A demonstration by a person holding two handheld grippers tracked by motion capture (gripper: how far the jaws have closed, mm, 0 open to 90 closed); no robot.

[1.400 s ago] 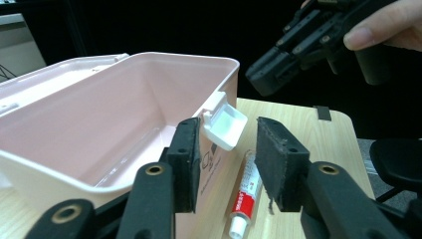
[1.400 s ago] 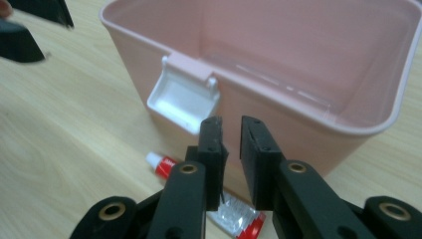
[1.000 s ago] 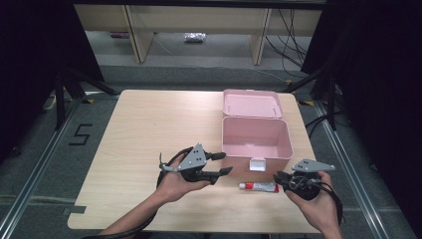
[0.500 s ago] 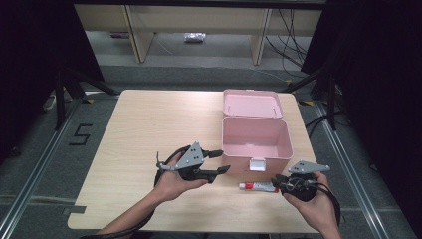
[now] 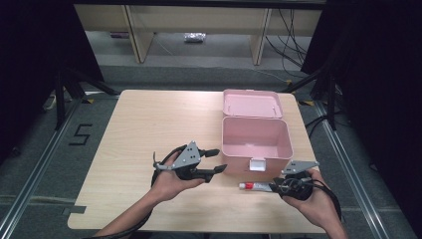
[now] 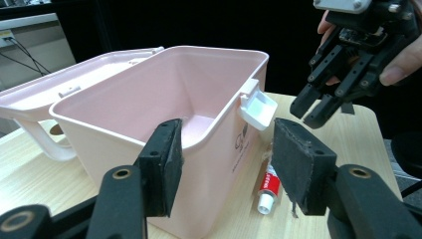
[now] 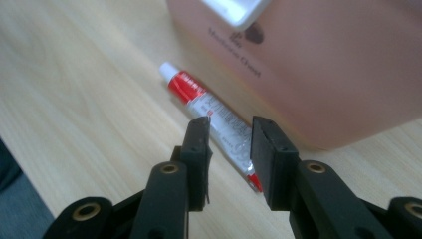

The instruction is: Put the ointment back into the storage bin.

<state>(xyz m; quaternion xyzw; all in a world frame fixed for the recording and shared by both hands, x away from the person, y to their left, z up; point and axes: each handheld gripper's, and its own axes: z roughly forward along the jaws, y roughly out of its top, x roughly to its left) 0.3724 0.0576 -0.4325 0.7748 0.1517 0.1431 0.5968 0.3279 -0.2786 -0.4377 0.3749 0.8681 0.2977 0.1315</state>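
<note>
The tube point(image 5: 255, 186) lies flat on the bench point(image 5: 149, 129) near its front edge, toward the front right corner, just in front of the pink box point(image 5: 255, 144) and close along its front wall. From the high view you get the layout: the box stands at the right side of the bench with its lid point(image 5: 251, 103) thrown back toward the far edge, your left gripper point(image 5: 211, 162) sits left of the box, and your right gripper point(image 5: 273, 187) is at the tube's tail end. That view is too far off to read the jaws closely.

Your left gripper view looks into the box point(image 6: 164, 104): the inside you can see is bare pink plastic, with nothing in the part that shows. It also shows the white latch point(image 6: 258, 105) on the front wall, the white handle point(image 6: 42, 142) at the lid side, the tube point(image 6: 268, 184) on the bench below the latch with its white cap toward you, and your right gripper point(image 6: 313, 107) hanging above it.

Your right gripper view gives the close reading: the tube point(image 7: 211, 117), white cap and red band at the far end, runs back between your jaws, its crimped end beside the right pad.

Your left jaws stand wide apart, holding nothing. Your right jaws have just been opening; they stand apart on either side of the tube's tail, and the pads do not look pressed on it.
</note>
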